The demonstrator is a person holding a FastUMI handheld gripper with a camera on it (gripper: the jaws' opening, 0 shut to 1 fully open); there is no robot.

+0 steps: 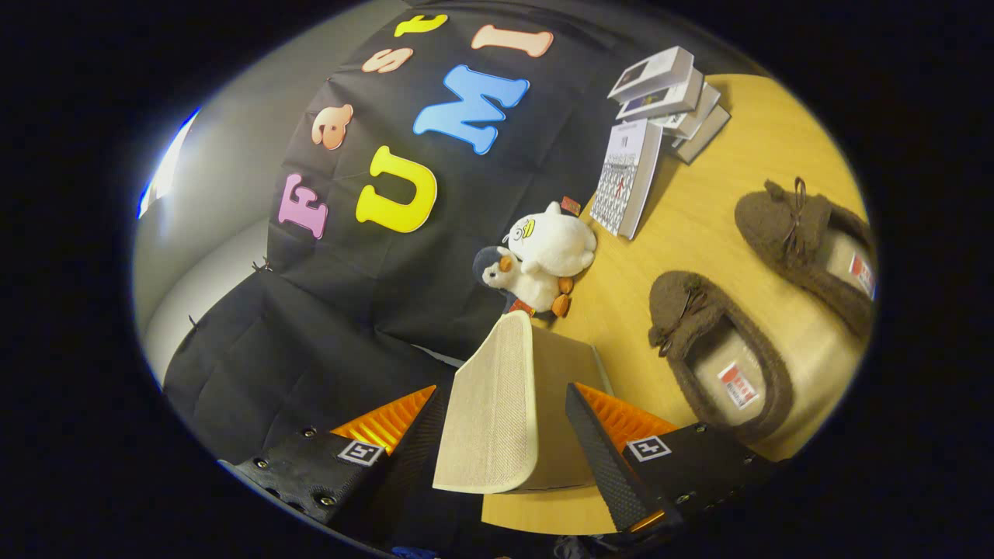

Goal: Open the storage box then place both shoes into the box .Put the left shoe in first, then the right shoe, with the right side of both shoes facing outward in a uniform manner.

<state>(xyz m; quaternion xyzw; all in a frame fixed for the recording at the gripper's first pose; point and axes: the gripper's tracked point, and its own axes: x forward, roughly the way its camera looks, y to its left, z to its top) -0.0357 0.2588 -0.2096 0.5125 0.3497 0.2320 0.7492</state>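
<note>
Since the beige fabric lid (497, 404) sits between my gripper (505, 446) fingers at the bottom centre of the frame, I reckon I'm on the opening step of the storage box (571, 373). The fingers look spread either side of the lid, and I honestly can't tell if both are actually pressing on it or just bracketing it. The lid looks lifted up on edge, with the box body peeking out behind it on the wooden table (699, 225).

Both brown moccasin slippers are still out on the table at the right of the frame: the nearer slipper (718, 361) just right of the box, the farther slipper (808, 248) beyond it toward the upper right. So no shoe is in yet.

Next move, I'd say: swing the lid fully clear, let go, then go for the left shoe. Which one is the left I can't say for sure at this angle.

The inside of the box is hidden behind the lid.
</note>
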